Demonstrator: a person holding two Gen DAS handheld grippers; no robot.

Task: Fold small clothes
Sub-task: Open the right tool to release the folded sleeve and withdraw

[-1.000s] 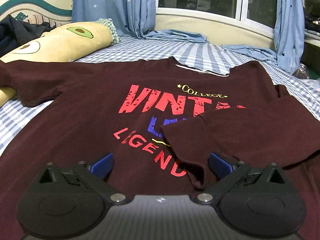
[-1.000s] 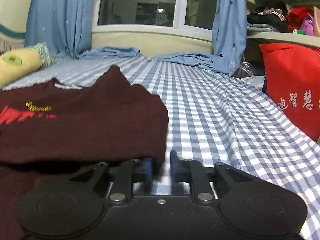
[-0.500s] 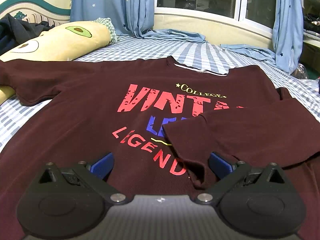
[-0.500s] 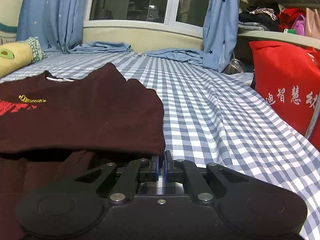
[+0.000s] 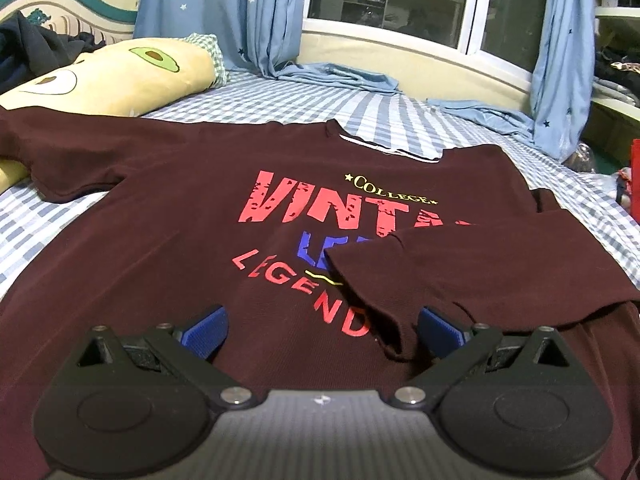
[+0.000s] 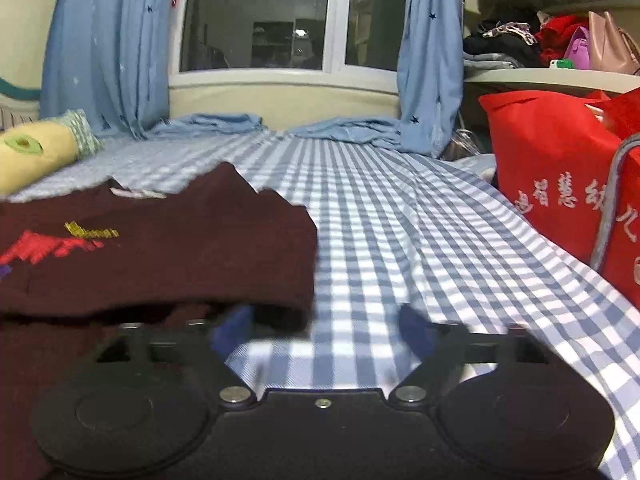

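Note:
A dark maroon T-shirt (image 5: 192, 220) with red and blue lettering lies face up on the checked bed. Its right sleeve (image 5: 480, 276) is folded in over the chest print; the left sleeve (image 5: 52, 152) lies spread out. My left gripper (image 5: 320, 332) hovers open over the lower print, nothing between its blue pads. In the right wrist view the T-shirt (image 6: 160, 248) fills the left side. My right gripper (image 6: 324, 330) sits at the folded right edge, its jaws opening wide, only bedsheet between them; the left pad (image 6: 232, 328) is beside the fabric edge.
A yellow avocado pillow (image 5: 112, 76) and dark clothes (image 5: 28, 48) lie at the far left. Blue curtains (image 5: 256, 12) and crumpled blue cloth (image 5: 340, 80) line the window end. A red bag (image 6: 560, 176) stands at the bed's right side below cluttered shelves (image 6: 560, 44).
My right gripper went from shut at the shirt's folded right edge to wide open and shifted slightly. The left gripper stayed open and almost still.

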